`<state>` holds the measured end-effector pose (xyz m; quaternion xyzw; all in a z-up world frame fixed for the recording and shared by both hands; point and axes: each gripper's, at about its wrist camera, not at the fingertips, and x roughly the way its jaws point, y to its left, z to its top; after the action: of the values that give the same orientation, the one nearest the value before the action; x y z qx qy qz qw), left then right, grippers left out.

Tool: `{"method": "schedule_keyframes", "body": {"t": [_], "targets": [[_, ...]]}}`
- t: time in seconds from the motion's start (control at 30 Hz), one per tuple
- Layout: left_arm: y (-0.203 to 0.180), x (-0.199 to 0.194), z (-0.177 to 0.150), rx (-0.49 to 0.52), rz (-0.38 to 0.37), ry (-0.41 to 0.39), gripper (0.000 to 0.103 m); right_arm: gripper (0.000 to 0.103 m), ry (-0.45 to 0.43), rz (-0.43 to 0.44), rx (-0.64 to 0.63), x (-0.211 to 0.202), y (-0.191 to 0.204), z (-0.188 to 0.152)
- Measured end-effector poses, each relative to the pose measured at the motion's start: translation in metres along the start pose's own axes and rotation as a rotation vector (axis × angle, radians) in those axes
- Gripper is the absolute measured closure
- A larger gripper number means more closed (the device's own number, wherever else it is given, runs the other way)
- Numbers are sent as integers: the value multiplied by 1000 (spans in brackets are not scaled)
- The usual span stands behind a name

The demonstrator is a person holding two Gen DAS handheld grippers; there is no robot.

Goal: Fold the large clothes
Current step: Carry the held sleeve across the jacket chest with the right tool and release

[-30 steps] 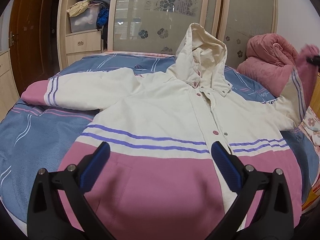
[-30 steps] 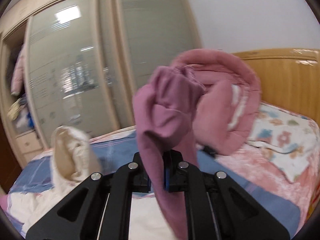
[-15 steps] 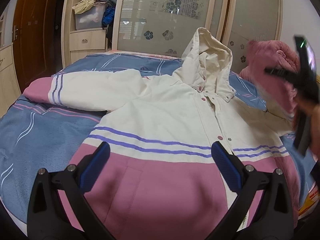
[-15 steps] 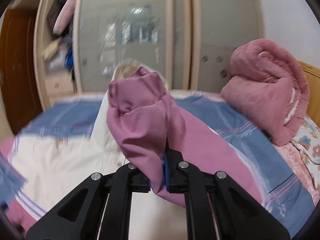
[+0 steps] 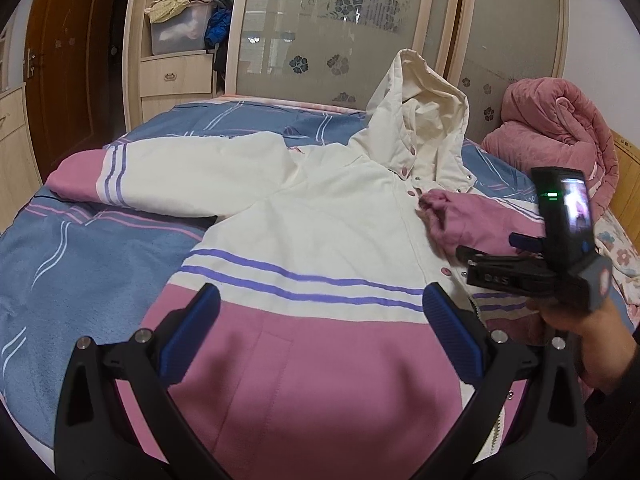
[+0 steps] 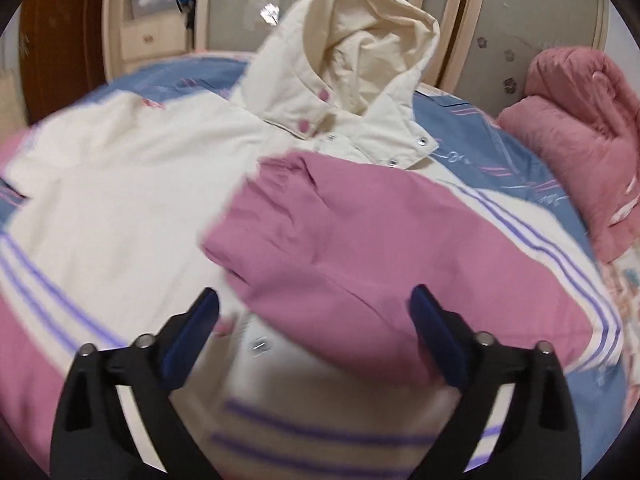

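Jacket (image 5: 320, 232) lies front-up on the bed (image 5: 80, 248), hood (image 5: 420, 120) toward the wardrobe (image 5: 340, 20).

Left gripper (image 5: 320, 332): jaws spread wide, nothing between them, hovering over the pink hem band. Right gripper (image 6: 312, 328): jaws also spread, not pinching anything. The pink cuff (image 6: 340, 240) lies just ahead of the right fingers, draped across the jacket's chest below the collar.

Left view only:
- Other sleeve (image 5: 168, 172) stretched flat out to the side on the bed, pink cuff at its end.
- Right gripper seen from outside (image 5: 500, 256), with the hand (image 5: 592, 320) holding it, a lit screen on top, and a blue finger (image 5: 524, 240) right against the folded sleeve. Cannot tell from this angle whether it touches.
- Open wardrobe shelf with a bin (image 5: 180, 32) and piled clothes.

Right view only:
- Folded sleeve up close: stripes run along its far edge, and the cuff end sits near the snap placket.
- Inside of the hood is visible.
- Motion blur at the left edge.

Both views: pink quilt (image 5: 560, 128) rolled up at the head of the bed, apart from the jacket.
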<state>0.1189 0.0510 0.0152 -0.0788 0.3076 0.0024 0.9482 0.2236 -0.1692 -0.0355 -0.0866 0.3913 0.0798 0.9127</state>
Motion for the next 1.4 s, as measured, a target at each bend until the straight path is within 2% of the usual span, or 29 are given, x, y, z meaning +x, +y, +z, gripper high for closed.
{"method": "schedule_keyframes", "body": {"t": [0.07, 0.17, 0.23, 0.27, 0.33, 0.37, 0.43, 0.5, 0.63, 0.73, 0.83, 0.9, 1.03, 1.17, 1.27, 1.4], "targets": [[-3, 1, -1, 4, -4, 2, 2, 3, -45, 64, 45, -25, -6, -7], [-7, 0, -2, 15, -10, 2, 2, 1, -122, 100, 155, -58, -30, -13], [-9, -2, -3, 21, -13, -1, 2, 1, -128, 248, 407, -66, -71, -25], [-11, -2, -4, 23, -15, -1, 2, 1, -127, 359, 569, -63, -93, -35], [-13, -2, -5, 27, -17, 2, 2, 1, -94, 516, 840, -46, -122, -54], [-14, -2, -5, 27, -18, 4, 2, 1, -62, 574, 967, -33, -131, -64], [-17, -2, -6, 30, -21, 4, 2, 1, -37, 601, 1091, -17, -135, -72], [-20, -2, -6, 39, -20, 0, 2, 2, -30, 572, 1107, -10, -129, -70], [-22, -2, -7, 42, -24, 2, 2, 16, -23, 553, 1139, 10, -114, -56], [-20, -2, -6, 41, -22, 0, 2, 29, -1, 501, 1208, 30, -114, -55], [-17, -1, -6, 36, -21, 2, 2, 55, -32, 469, 1265, 39, -123, -58], [-14, -2, -4, 31, -18, -2, 2, 90, -54, 439, 1263, 39, -128, -59], [-4, -6, -2, 13, -8, -13, 2, 94, -118, 397, 1218, 35, -125, -54], [6, -8, 0, -10, -2, -10, 2, 94, -178, 489, 1217, 27, -115, -32], [12, -11, 1, -22, -2, -15, 2, 94, -210, 561, 1199, 18, -99, -2], [20, -15, 5, -43, -6, -24, 2, 95, -244, 713, 1211, 6, -71, 38]]}}
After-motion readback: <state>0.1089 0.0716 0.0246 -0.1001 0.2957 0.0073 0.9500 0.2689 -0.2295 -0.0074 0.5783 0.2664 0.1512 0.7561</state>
